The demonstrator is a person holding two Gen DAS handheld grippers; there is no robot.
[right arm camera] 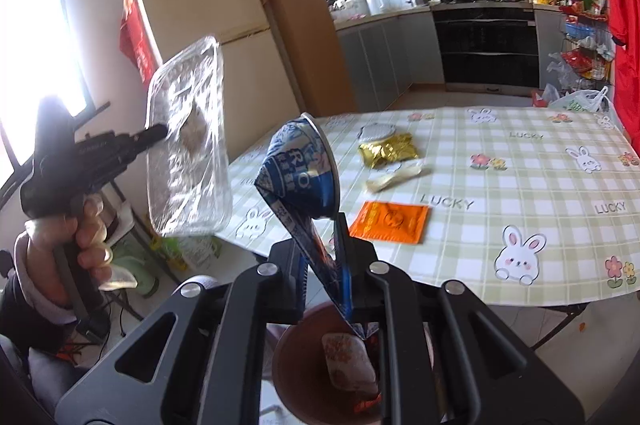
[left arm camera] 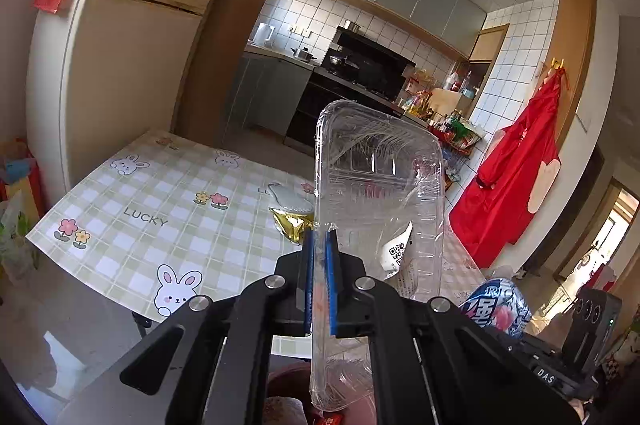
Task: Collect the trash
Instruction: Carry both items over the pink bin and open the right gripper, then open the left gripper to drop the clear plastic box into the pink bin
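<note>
My left gripper is shut on the edge of a clear plastic food tray, held upright in the air off the table's near edge; the tray also shows in the right wrist view. My right gripper is shut on a crushed blue drink can, held over a brown trash bin that has a wrapper inside. The can also shows in the left wrist view. On the checked tablecloth lie a gold wrapper, an orange packet, a clear wrapper and a white mesh piece.
A fridge stands left of the table. The kitchen counter and stove are behind it. A red garment hangs on the right wall. Bags and a rack sit by the table's far right side.
</note>
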